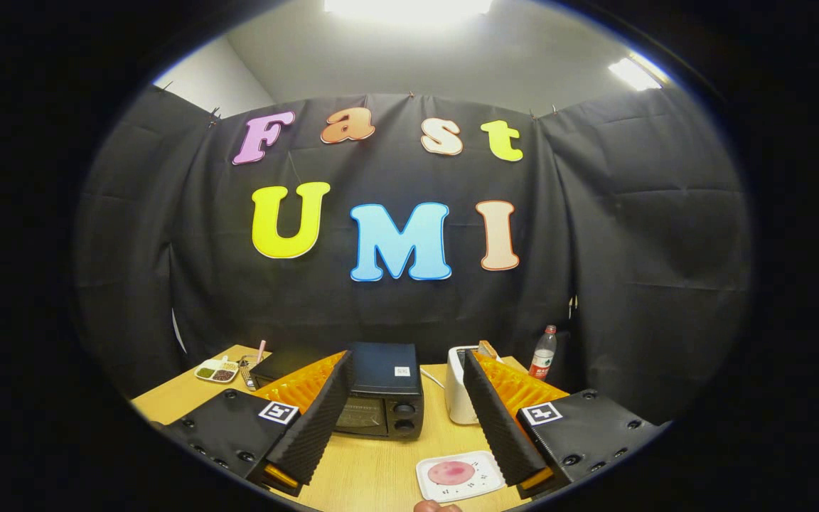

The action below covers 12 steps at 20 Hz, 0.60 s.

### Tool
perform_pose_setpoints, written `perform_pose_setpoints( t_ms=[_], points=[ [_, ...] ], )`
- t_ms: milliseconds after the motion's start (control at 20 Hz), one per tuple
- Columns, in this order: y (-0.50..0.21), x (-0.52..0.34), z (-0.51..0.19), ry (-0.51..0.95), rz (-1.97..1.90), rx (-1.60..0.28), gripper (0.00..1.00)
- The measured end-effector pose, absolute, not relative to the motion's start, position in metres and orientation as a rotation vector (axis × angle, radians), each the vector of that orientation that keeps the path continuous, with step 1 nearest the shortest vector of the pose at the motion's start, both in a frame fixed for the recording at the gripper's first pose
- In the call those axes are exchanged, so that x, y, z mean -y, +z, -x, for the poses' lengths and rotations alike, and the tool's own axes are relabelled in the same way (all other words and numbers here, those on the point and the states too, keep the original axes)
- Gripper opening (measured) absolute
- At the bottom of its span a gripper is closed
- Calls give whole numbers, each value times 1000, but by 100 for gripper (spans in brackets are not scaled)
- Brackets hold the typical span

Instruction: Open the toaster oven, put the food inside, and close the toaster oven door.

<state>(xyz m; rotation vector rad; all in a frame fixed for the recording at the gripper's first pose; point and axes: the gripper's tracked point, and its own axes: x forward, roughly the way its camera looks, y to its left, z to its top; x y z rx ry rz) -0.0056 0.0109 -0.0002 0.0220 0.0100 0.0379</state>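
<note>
The desk point(182, 395) stretches wide under everything, pale wood, with the dark booth wall behind it. Biggest thing on it: the toaster oven point(381, 398), black, sitting square ahead of the hand-held gripper point(406, 412), its door shut, its knobs stacked at the right of the front. It shows right through the gap between the two fingers, its long side running across the line of approach, so a straight push forward should meet the door face-on.

Just right of it stands a white toaster point(458, 387), partly behind the right finger, and further back a clear water bottle point(542, 353) with a red cap. Away to the left, well apart from the oven, is a small divided dish point(215, 370), with greenish and brownish bits in its compartments; I can't name them.

The gripper itself: wide open, fingers splayed, holding nothing.

Now the food: a white tray point(484, 487) lies near, just inside the right finger, carrying one flat pink slice point(451, 472). The oven comes first, I'd judge, since that door isn't open yet. A fingertip point(432, 506) peeks in just below the tray.
</note>
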Motion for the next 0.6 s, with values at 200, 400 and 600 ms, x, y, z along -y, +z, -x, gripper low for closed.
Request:
perform_pose_setpoints(
  t_ms=[200, 400, 600],
  points=[
    [-5, -15, 7, 53, -16, -23, 98],
    [-7, -19, 9, 72, -42, -35, 98],
    [-10, -25, 5, 81, -46, -45, 98]
  ],
)
